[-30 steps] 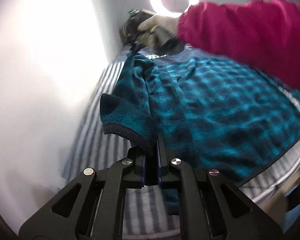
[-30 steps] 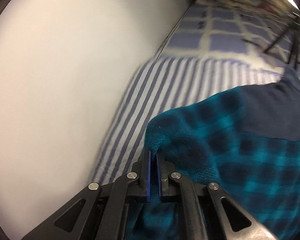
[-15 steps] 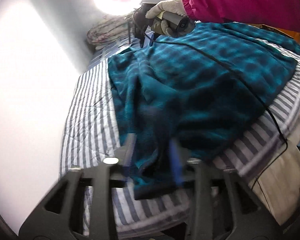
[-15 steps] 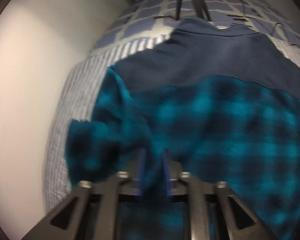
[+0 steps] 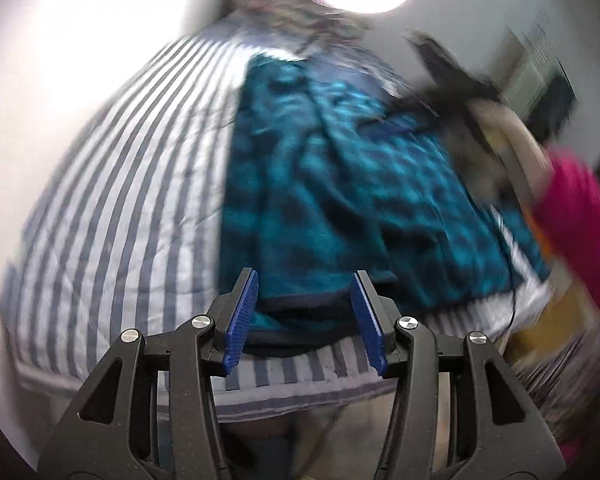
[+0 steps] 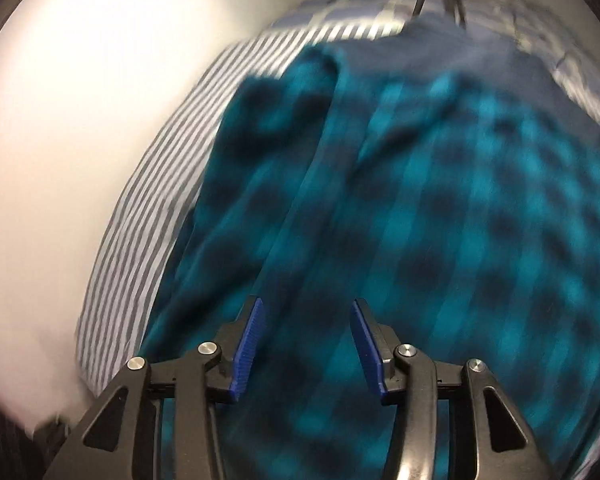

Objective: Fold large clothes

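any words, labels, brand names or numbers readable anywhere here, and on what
None: no readable text in either view.
The teal and black checked fleece garment, the blue and white striped bed cover and the black gripper frames show no lettering; the far end of the bed is too blurred to tell.

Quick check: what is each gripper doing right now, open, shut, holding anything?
Left gripper: jaws open, just opened, holding nothing; shirt hem lies between them.
Right gripper: jaws open, just opened, over the shirt, holding nothing.

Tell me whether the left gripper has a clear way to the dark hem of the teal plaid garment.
Probably yes. The left gripper is open, and the dark hem of the teal plaid garment lies flat on the striped bedding between its fingers, nothing covering it.
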Demonstrator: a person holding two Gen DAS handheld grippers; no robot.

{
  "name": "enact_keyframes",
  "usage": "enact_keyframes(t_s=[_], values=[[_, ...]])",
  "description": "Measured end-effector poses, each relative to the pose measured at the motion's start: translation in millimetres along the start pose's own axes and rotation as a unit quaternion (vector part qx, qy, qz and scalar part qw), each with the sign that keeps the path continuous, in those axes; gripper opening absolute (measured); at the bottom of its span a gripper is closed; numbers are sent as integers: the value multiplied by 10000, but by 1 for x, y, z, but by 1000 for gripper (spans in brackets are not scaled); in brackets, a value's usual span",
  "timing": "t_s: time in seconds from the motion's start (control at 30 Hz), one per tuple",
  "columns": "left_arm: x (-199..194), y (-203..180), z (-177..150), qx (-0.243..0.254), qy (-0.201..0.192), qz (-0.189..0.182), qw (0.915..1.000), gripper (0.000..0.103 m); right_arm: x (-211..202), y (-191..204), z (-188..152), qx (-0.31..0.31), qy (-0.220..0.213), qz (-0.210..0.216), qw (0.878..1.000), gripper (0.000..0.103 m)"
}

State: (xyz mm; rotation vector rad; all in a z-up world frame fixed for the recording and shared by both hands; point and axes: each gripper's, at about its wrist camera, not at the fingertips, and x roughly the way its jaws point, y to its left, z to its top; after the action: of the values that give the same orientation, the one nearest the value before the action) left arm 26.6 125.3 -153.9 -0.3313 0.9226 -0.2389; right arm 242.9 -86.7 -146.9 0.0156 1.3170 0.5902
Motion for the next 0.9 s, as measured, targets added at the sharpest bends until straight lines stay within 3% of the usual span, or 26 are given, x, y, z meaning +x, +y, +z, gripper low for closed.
enact_keyframes(t_s=[0.1,0.17,0.23,0.27,0.3,0.33,0.37,0.53,0.6,0.67,0.73,0.77,0.83,0.9], values=[[15,24,7,-716,334,-510,9956,48,7,6,-37,106,241,570,9980,49],[26,28,7,-933,489,-620,9925,46,11,14,-60,66,390,867,9954,49],[43,33,7,-1165,814,-710,9873,27,13,19,-76,21,466,1017,9937,47],[50,32,7,-1223,945,-765,9850,11,16,21,-82,-15,513,1043,9932,43],[58,29,6,-1225,1091,-741,9837,6,19,22,-86,-27,531,1064,9929,27],[60,26,5,-1158,1089,-655,9851,5,23,23,-91,-10,592,1221,9907,8],[57,22,5,-1061,1030,-539,9875,3,26,22,-93,87,683,1454,9870,3],[17,11,14,-925,325,-338,9946,2,-7,17,-103,329,320,1952,9797,0],[20,11,13,-898,325,-268,9951,2,-11,12,-109,224,355,1717,9842,1],[32,8,9,-819,486,-109,9954,1,3,17,-119,-210,739,903,9929,3],[43,6,6,-754,627,-60,9952,1,11,22,-123,-520,1018,369,9928,6],[46,4,5,-733,645,-78,9952,1,7,25,-121,-693,971,167,9927,8],[43,3,4,-658,582,-42,9961,1,-12,30,-110,-839,634,81,9944,30],[40,5,4,-671,535,-55,9963,2,-34,36,-88,-866,258,174,9958,31]])
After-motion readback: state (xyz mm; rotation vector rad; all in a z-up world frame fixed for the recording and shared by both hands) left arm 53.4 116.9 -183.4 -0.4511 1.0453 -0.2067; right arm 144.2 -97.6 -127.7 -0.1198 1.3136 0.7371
